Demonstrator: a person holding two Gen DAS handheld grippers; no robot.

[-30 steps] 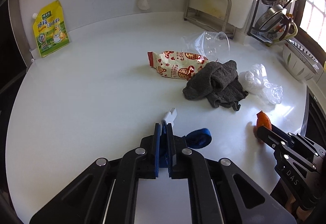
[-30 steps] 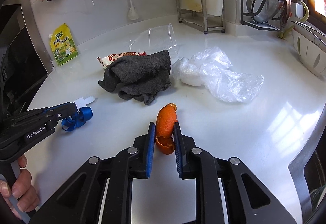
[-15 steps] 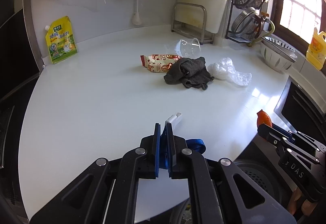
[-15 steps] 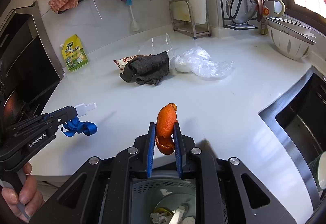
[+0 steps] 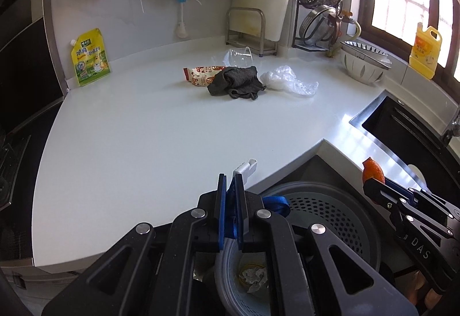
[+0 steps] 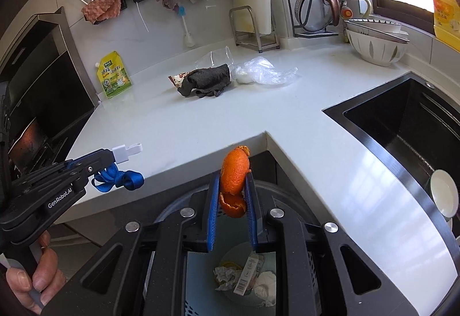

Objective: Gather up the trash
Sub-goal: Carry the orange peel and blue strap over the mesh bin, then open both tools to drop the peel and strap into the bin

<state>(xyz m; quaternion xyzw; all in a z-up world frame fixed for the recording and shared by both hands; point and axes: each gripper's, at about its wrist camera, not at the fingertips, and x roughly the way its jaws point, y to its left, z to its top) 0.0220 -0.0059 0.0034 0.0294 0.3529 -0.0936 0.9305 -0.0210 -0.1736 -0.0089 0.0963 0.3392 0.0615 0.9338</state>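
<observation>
My left gripper (image 5: 230, 181) is shut on a blue strap with a white clip (image 5: 245, 168); the strap's loops (image 6: 120, 179) hang below it in the right wrist view. My right gripper (image 6: 231, 181) is shut on a piece of orange peel (image 6: 233, 173), which also shows in the left wrist view (image 5: 373, 170). Both grippers hover over a grey perforated trash bin (image 5: 325, 209) below the counter's front edge. Crumpled paper and wrappers (image 6: 247, 275) lie inside the bin.
On the white counter (image 5: 143, 137) lie a snack wrapper (image 5: 201, 74), a dark grey cloth (image 5: 235, 81), a clear plastic bag (image 5: 287, 80) and a tipped clear cup (image 5: 238, 57). A yellow pouch (image 5: 89, 57) leans at the back left. A black sink (image 6: 402, 126) is right.
Both grippers have pulled back from the counter and now hang over the trash bin, each still holding its item. The counter items look farther away.
</observation>
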